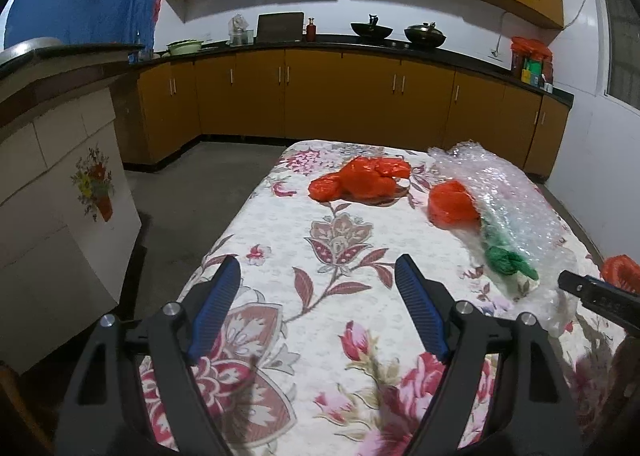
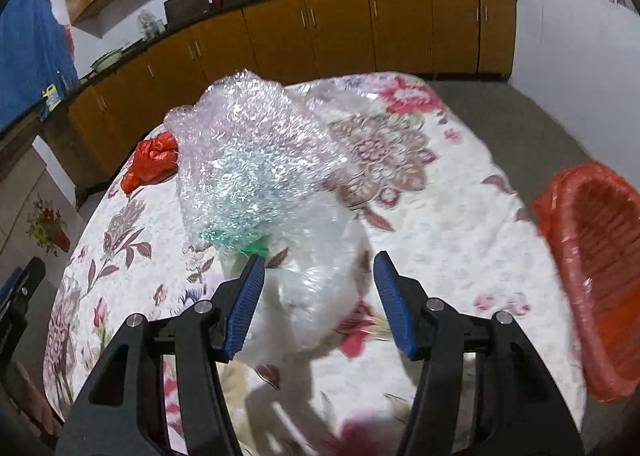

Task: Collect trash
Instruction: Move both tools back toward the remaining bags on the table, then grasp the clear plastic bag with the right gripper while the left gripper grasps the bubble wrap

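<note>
Kitchen cabinets ran behind a table (image 1: 280,240) under a floral cloth.

From the left wrist view, the left gripper (image 1: 318,272) stood with jaws wide apart and nothing between them, only bare cloth ahead. The bubble wrap (image 1: 508,191) lay at about two o'clock from those jaws, well apart, its long axis running from far centre toward the near right. A green scrap (image 1: 506,256) showed under its near end. A red bag (image 1: 450,201) touched its left side, and a larger red bag (image 1: 364,177) lay at twelve o'clock, farther off. The right gripper's tip entered at three o'clock, just beside the wrap's near end.

From the right wrist view, the right gripper (image 2: 318,270) had jaws apart, and the near end of the bubble wrap (image 2: 256,151) reached between them without either pad clearly pressing it. Its long axis ran away toward eleven o'clock. A red-lined bin (image 2: 560,191) sat at three o'clock, near the table's edge.

The right hand was plainly the nearer one, so closing there and swinging toward three o'clock looked the likely move.
</note>
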Tool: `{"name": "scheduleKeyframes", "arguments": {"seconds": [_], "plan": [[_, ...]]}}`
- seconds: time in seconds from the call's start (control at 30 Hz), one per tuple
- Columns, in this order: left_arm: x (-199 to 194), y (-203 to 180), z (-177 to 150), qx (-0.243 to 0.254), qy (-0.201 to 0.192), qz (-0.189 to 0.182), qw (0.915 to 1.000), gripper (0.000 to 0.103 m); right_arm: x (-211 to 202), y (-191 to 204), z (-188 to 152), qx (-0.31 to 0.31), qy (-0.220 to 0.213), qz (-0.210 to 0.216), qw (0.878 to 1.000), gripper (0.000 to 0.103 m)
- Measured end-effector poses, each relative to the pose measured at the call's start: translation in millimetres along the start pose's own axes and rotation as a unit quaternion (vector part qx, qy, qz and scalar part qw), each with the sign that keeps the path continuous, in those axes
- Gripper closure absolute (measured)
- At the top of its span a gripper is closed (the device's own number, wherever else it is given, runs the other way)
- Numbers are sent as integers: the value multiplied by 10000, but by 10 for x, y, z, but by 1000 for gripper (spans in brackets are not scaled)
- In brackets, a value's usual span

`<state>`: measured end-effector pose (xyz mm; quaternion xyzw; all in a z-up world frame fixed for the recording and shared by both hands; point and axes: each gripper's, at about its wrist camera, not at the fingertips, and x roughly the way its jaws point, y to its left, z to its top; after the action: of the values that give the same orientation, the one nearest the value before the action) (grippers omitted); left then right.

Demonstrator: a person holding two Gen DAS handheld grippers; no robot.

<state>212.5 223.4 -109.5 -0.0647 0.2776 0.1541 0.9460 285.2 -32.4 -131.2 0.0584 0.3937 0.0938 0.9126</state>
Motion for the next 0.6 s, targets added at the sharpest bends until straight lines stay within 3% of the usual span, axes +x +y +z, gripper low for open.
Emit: {"name": "scheduleKeyframes", "arguments": {"seconds": [0.17,0.37,0.6], "plan": [[83,-28,50,-62,85,-273,9996,25,153,93,-65,-86,287,117,9995,48],[212,-385,120,76,226,-823,9963,25,45,67,-144,-448,206,126,9987,64],[516,-1012,240,7,704,-1677,9833,27,-181,-235,-241,-632,7,-291,9976,67]]}}
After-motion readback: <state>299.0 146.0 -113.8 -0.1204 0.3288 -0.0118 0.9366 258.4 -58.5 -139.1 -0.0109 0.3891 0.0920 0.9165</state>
